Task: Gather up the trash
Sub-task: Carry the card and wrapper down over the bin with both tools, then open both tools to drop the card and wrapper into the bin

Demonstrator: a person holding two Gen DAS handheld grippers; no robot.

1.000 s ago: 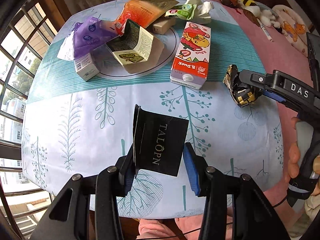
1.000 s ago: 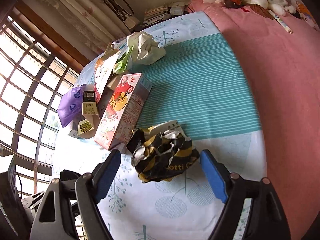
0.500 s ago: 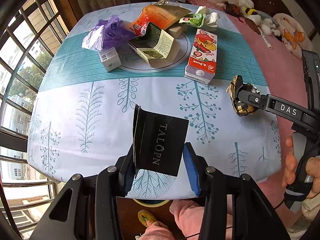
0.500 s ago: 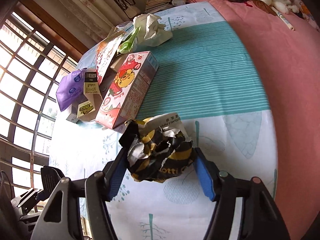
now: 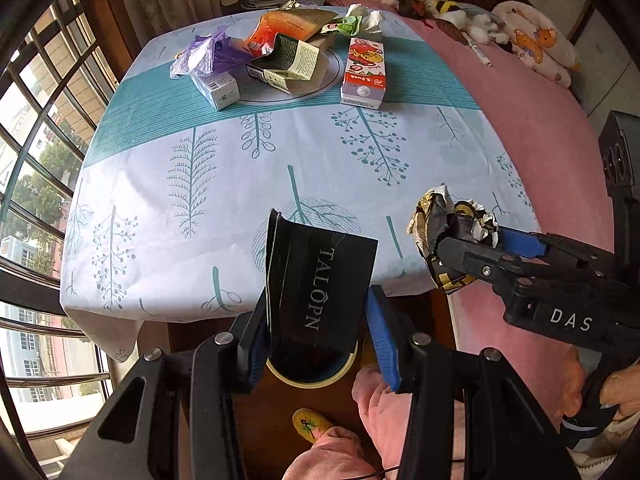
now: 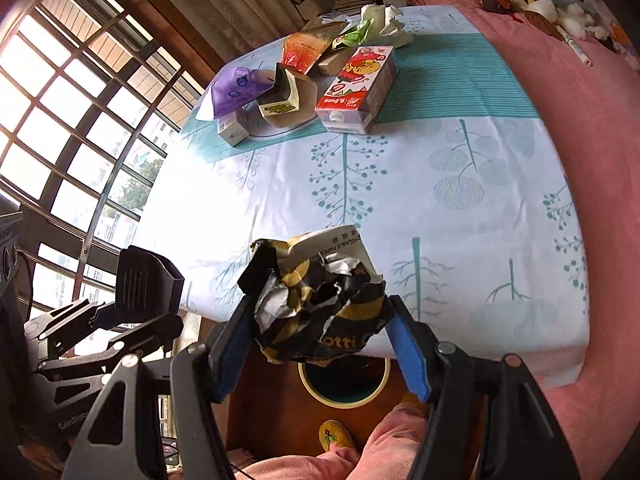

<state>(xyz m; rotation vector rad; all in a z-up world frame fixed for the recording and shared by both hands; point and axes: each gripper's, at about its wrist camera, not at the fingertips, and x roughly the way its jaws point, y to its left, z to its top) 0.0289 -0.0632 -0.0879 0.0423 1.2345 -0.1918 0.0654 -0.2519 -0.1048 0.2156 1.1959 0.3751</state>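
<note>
Trash is already in both grippers above the bin [image 6: 344, 384]: the left gripper [image 5: 316, 336] clamps a stiff black card sleeve [image 5: 320, 280], the right gripper [image 6: 320, 332], having just closed, squeezes a crumpled black-and-gold wrapper [image 6: 316, 300]. Both seem light; the wrapper looks soft and springy, best pinched across its bulk.

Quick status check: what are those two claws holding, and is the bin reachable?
Left gripper clamps flat black card packet. Right gripper grips crumpled black-and-gold wrapper. Round cream-rimmed bin below, nothing blocking.
</note>
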